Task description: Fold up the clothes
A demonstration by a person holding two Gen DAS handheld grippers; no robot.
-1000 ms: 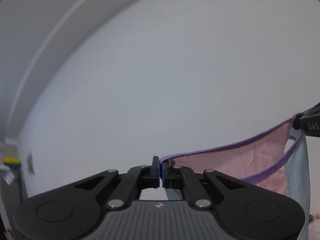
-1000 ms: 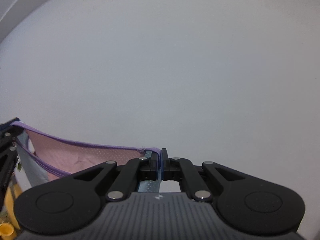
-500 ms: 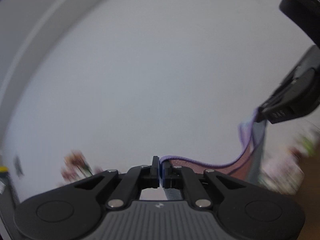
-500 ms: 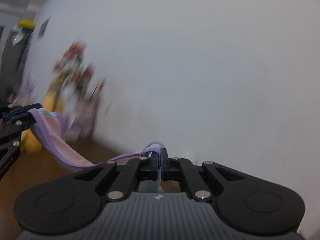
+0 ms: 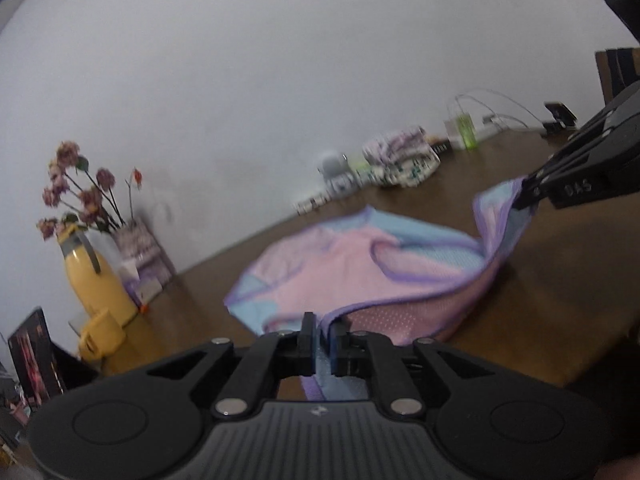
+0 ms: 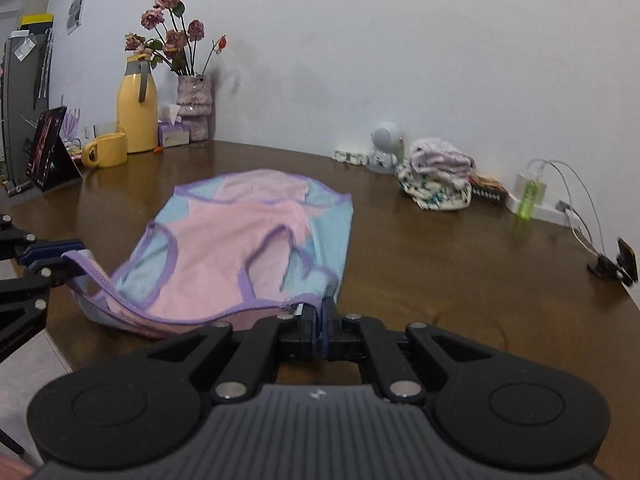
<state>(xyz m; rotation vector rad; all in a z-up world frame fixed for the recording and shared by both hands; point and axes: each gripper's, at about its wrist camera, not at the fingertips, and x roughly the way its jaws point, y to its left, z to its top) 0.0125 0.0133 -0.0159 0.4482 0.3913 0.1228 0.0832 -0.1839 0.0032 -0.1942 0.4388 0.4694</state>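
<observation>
A pink and light-blue sleeveless garment [image 6: 248,240] with purple trim lies spread on the brown wooden table [image 6: 460,264], its far part flat and its near hem lifted. My left gripper [image 5: 320,336] is shut on the near hem at one corner; it also shows at the left edge of the right wrist view [image 6: 60,256]. My right gripper [image 6: 322,320] is shut on the other hem corner; it shows at the right of the left wrist view [image 5: 528,196]. The garment [image 5: 360,268] sags between the two grippers.
At the table's back stand a yellow jug [image 6: 138,108], a yellow mug [image 6: 106,154], a vase of dried roses [image 6: 194,104], a tissue box [image 6: 172,132], a folded clothes pile [image 6: 440,180], a small white figure [image 6: 384,148], a green bottle [image 6: 530,196] and cables [image 6: 580,200]. A picture stand [image 6: 48,148] stands at the left.
Both grippers have swung down from facing the white wall, still holding the hem. The garment hung in the air between them; now most of it lies on the table.
</observation>
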